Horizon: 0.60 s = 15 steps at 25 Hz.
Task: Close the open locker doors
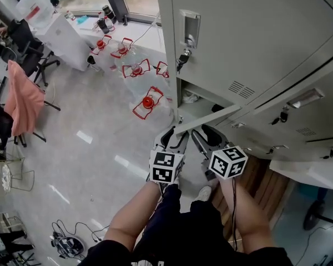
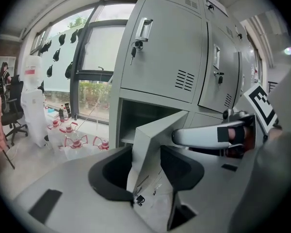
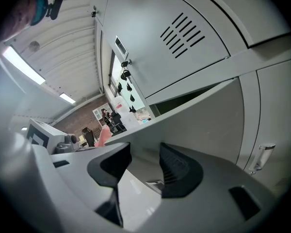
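Head view: a bank of grey lockers [image 1: 255, 32] fills the right side. One low locker door [image 1: 211, 118] stands swung out, seen nearly edge-on, just ahead of the person's knees. The left tongs [image 1: 175, 133] sit at the door's free end and the right tongs [image 1: 202, 133] just beside them on the locker side of the door. Water bottles with red handles [image 1: 147, 101] stand on the shiny floor [image 1: 89, 148] to the left, and a pink cloth [image 1: 23, 101] hangs over a chair further left.

Left gripper view: the left tongs [image 2: 145, 171] have their jaws apart, with the open door's [image 2: 157, 135] free edge standing between the two dark pads. Behind the door the open compartment [image 2: 136, 118] shows dark. A finger [image 2: 203, 135] of the right tongs reaches in from the right up to the door's inner face. The bottles [image 2: 75, 140] stand below the window [image 2: 94, 57].

Right gripper view: the right tongs [image 3: 144, 166] have their jaws apart and clamp nothing; only floor shows between the pads. The grey door [image 3: 199, 120] runs across just beyond their tips, under a closed vented locker [image 3: 184, 33].
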Available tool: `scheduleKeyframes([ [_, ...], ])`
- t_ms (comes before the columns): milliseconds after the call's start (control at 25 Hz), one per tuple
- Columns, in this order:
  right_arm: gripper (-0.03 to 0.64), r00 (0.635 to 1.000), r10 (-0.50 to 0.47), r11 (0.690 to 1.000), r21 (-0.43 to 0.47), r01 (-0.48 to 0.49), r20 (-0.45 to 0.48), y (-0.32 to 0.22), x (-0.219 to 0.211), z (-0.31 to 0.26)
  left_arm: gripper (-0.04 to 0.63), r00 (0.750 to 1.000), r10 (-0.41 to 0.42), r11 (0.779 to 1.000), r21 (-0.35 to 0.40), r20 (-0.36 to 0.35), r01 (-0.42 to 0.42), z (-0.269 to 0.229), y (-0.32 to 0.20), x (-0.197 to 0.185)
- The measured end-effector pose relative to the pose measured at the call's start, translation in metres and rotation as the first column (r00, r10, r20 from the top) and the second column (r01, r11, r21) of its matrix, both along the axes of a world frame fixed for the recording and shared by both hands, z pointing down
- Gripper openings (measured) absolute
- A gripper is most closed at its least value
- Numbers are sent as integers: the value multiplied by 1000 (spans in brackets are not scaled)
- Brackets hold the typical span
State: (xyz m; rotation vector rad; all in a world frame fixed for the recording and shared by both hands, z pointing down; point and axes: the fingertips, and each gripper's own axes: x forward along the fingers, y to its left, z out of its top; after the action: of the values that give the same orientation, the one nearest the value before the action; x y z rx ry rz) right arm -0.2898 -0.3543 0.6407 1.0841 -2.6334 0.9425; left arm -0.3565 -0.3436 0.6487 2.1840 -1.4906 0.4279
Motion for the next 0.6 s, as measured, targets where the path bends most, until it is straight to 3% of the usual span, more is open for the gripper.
scheduleKeyframes([
  [600,184,997,78,997,0,-78,-21,-44,-20,-1,207,999,39,999,26,0,-39,-3,-62,-29],
])
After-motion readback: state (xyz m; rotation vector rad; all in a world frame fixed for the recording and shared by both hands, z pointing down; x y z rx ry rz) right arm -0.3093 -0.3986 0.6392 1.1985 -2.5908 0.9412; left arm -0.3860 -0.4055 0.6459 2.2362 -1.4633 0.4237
